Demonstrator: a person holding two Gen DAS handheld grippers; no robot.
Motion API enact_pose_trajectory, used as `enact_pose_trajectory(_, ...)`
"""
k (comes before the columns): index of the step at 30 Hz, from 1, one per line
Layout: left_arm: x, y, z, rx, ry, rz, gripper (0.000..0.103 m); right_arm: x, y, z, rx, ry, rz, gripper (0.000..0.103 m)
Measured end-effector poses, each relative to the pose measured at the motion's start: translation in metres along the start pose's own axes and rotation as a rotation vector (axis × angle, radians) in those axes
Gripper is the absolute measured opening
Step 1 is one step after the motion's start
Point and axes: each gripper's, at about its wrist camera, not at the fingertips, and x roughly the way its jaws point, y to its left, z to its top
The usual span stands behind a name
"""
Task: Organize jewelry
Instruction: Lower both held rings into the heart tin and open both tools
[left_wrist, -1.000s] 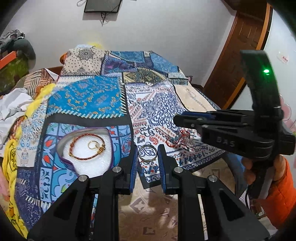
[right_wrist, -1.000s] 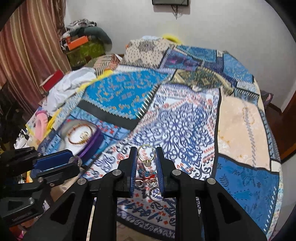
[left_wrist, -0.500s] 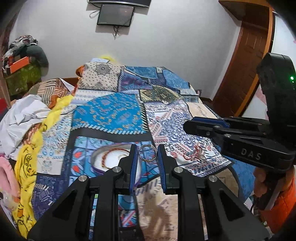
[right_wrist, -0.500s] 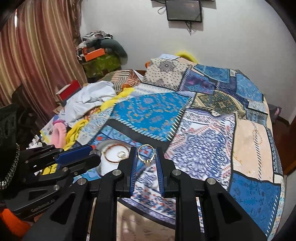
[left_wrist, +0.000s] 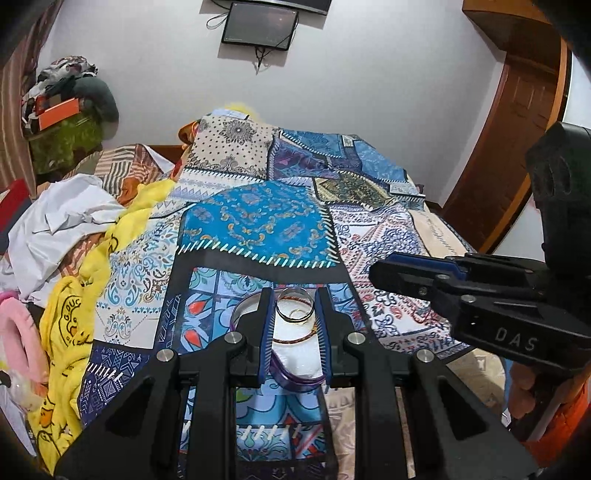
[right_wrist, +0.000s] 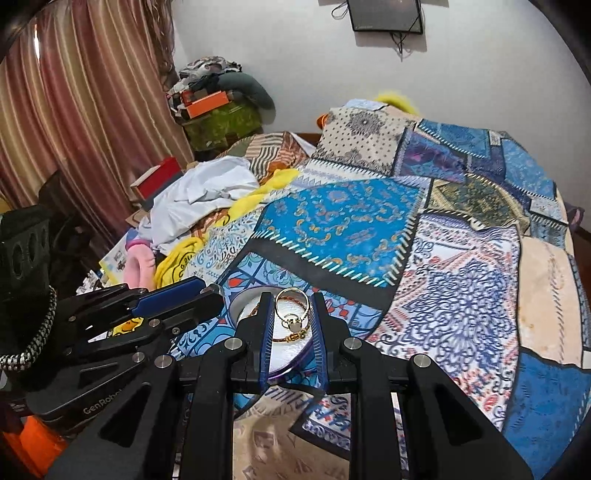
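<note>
**Inspector A:** State of the left gripper (left_wrist: 294, 314)?

**Inspector B:** Pinching a plain silver ring (left_wrist: 294, 309) between its blue pads, the hoop facing the camera. It hangs above the round dish (left_wrist: 242, 308) on the bed's patchwork quilt (left_wrist: 258, 218).

**Inspector A:** And the right gripper (right_wrist: 291, 314)?

**Inspector B:** Likewise closed on an item: a gold ring with a stone (right_wrist: 291, 312), stone end lowest, held at the fingertips. In its own view the dish (right_wrist: 240, 302) lies directly below and just beyond the tips.

**Inspector A:** Contents of the dish?

**Inspector B:** A copper-toned braided bracelet (left_wrist: 295, 338) on a white lining. A small gold piece also seems to lie there, though it is partly hidden behind the silver ring.

**Inspector A:** The relation that governs the coming move?

**Inspector B:** Both rings sit over the dish, which lies down and slightly forward from each gripper. The two tools converge on it, left gripper from the left, right gripper from the right, close beside one another. I cannot tell which is nearer the lining.

**Inspector A:** Judgement?

**Inspector B:** A short descent, then release. Risk: the tools crowd each other over a small dish, and a ring let go from height may bounce out onto the quilt.
</note>
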Motion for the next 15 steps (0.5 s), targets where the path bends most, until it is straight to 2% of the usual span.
enact_pose_trajectory(15, 0.045, 0.008, -0.015, -0.001, 0.097, -0.037, 0.02, 0.043, -0.002, -0.003, 0.033, 0.083, 0.038, 0.018)
